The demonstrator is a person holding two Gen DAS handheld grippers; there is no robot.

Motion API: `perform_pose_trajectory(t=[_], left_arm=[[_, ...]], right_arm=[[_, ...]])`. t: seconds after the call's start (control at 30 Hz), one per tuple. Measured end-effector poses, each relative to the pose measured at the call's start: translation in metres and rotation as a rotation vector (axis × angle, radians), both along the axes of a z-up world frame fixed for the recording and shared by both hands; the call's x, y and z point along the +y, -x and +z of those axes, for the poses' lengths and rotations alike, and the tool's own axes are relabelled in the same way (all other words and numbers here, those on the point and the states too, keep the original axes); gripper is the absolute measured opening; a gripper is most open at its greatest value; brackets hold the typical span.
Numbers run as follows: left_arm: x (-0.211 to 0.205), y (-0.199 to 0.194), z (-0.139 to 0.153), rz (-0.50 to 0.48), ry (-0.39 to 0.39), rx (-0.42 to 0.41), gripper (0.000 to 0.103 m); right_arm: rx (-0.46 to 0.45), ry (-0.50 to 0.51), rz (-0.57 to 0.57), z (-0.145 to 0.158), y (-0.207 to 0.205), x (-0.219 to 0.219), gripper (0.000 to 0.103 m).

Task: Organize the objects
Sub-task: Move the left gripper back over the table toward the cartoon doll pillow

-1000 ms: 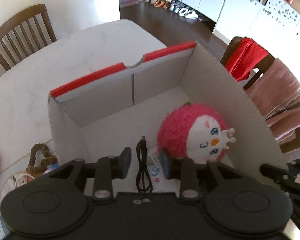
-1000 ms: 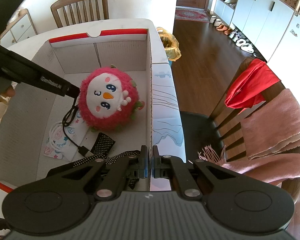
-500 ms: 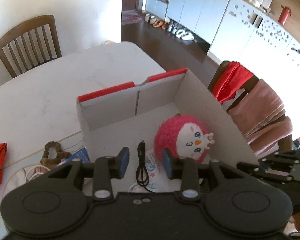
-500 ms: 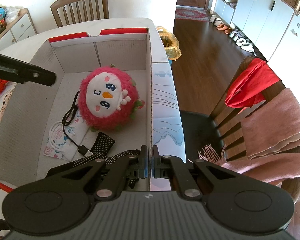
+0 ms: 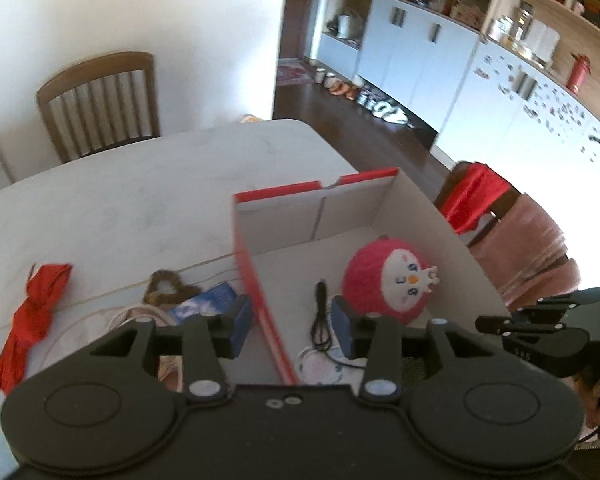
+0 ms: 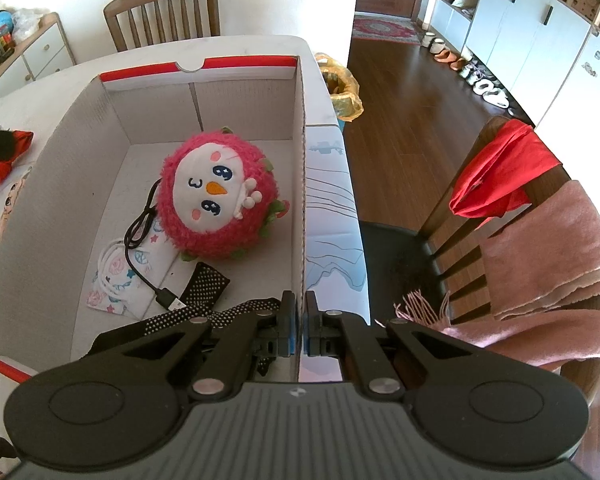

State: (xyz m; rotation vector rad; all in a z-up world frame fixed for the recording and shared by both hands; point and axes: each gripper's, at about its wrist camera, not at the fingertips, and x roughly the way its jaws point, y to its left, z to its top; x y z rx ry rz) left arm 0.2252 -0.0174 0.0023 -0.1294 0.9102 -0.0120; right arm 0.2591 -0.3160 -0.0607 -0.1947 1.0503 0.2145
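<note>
A white cardboard box (image 6: 60,184) with red rims holds a pink plush toy (image 6: 216,196), a black USB cable (image 6: 140,232), a flowered pouch (image 6: 116,280) and a black dotted strap (image 6: 206,286). My right gripper (image 6: 300,328) is shut on the box's right wall at its near end. In the left wrist view my left gripper (image 5: 292,328) hangs above the box's left wall (image 5: 260,304), its jaws opening with nothing between them. The plush (image 5: 388,280) and cable (image 5: 320,316) lie below and to its right.
Left of the box on the white table (image 5: 140,200) lie a red bow (image 5: 32,312), a brown braided loop (image 5: 168,284) and a blue booklet (image 5: 208,300). A chair draped with red and pink cloths (image 6: 540,232) stands right of the table. Another wooden chair (image 5: 100,100) stands at the far side.
My left gripper rose out of the box and shifted left until it hung over the left wall, and its jaws widened. The right gripper and the box kept still.
</note>
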Motion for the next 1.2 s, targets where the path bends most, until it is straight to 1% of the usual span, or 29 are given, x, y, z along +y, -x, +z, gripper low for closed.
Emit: perform_pose_trajectory(t=[0.07,0.13,0.27,0.4,0.5,0.53,0.57,0.63,0.7,0.77,0.87,0.93,1.1,1.2], left_arm=[[0.007,0.008,0.0,0.025,0.006,-0.007,0.048],[0.014,0.014,0.0,0.051,0.009,-0.009,0.049],[0.027,0.024,-0.004,0.1,-0.002,-0.004,0.058],[0.039,0.031,-0.012,0.14,-0.007,0.014,0.059],[0.045,0.036,-0.016,0.157,-0.007,0.011,0.064],[0.046,0.038,-0.017,0.159,-0.006,0.01,0.07],[0.047,0.039,-0.018,0.16,-0.007,0.008,0.08],[0.048,0.042,-0.02,0.162,-0.011,-0.003,0.086],[0.049,0.042,-0.022,0.16,-0.016,-0.003,0.089],[0.051,0.042,-0.026,0.17,-0.016,0.001,0.098],[0.056,0.044,-0.035,0.186,-0.019,0.005,0.102],[0.06,0.044,-0.043,0.198,-0.029,0.02,0.102],[0.079,0.048,-0.064,0.248,-0.015,0.054,0.102],[0.09,0.051,-0.074,0.286,-0.028,0.072,0.102]], right_arm=[[-0.001,0.003,0.001,0.0,0.0,0.0,0.004],[-0.001,0.003,0.002,0.0,0.0,0.0,0.004],[-0.001,0.005,0.003,0.0,0.0,0.0,0.004],[-0.001,0.005,0.003,-0.001,0.001,-0.001,0.004],[-0.002,0.008,0.005,0.0,0.001,-0.002,0.004],[-0.002,0.008,0.005,0.0,0.001,-0.002,0.004],[-0.002,0.008,0.004,0.0,0.001,-0.002,0.004],[-0.002,0.008,0.005,0.0,0.001,-0.001,0.004],[-0.002,0.008,0.004,0.0,0.001,-0.002,0.004],[-0.002,0.008,0.003,-0.001,0.001,-0.002,0.004],[-0.002,0.009,0.003,-0.001,0.001,-0.002,0.004],[-0.001,0.009,0.003,-0.001,0.001,-0.002,0.004],[-0.001,0.01,0.003,-0.001,0.001,-0.002,0.004],[-0.001,0.011,0.003,-0.001,0.001,-0.001,0.004]])
